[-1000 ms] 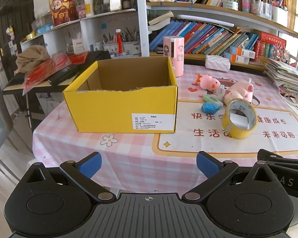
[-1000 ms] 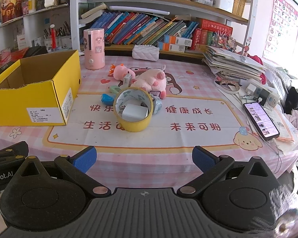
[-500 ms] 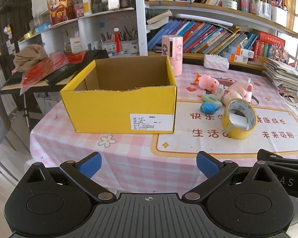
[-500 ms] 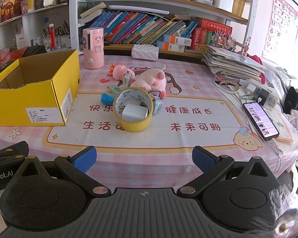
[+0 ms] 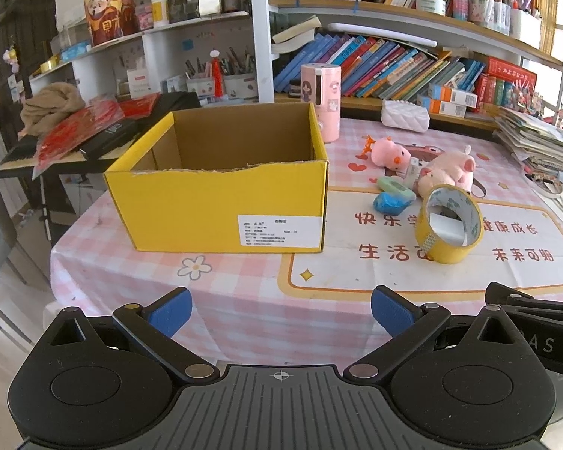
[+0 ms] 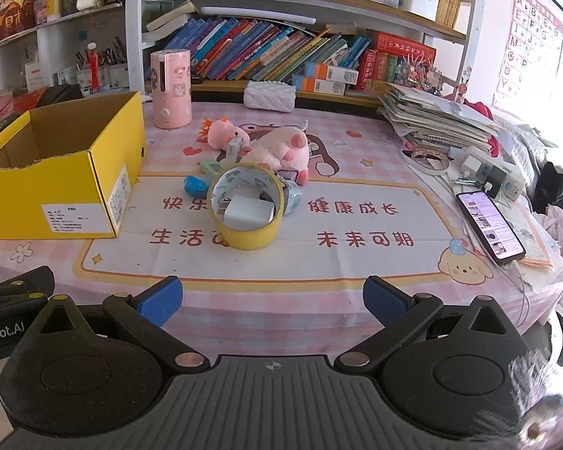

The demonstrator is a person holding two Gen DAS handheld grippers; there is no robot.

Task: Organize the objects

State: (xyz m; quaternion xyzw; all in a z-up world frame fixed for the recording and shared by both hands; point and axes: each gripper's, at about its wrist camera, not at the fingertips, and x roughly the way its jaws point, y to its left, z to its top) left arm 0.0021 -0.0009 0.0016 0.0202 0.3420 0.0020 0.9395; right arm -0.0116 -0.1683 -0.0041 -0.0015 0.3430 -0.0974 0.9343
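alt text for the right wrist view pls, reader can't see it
The open right claw hangs empty at the near edge of a pink checked table, facing a yellow tape roll with a white block inside. An open yellow box sits to the left; plush pigs and bookshelves lie behind.

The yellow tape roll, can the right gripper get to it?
Probably yes. The right gripper is open, and only bare tablecloth lies between it and the yellow tape roll. The toys sit behind the roll.
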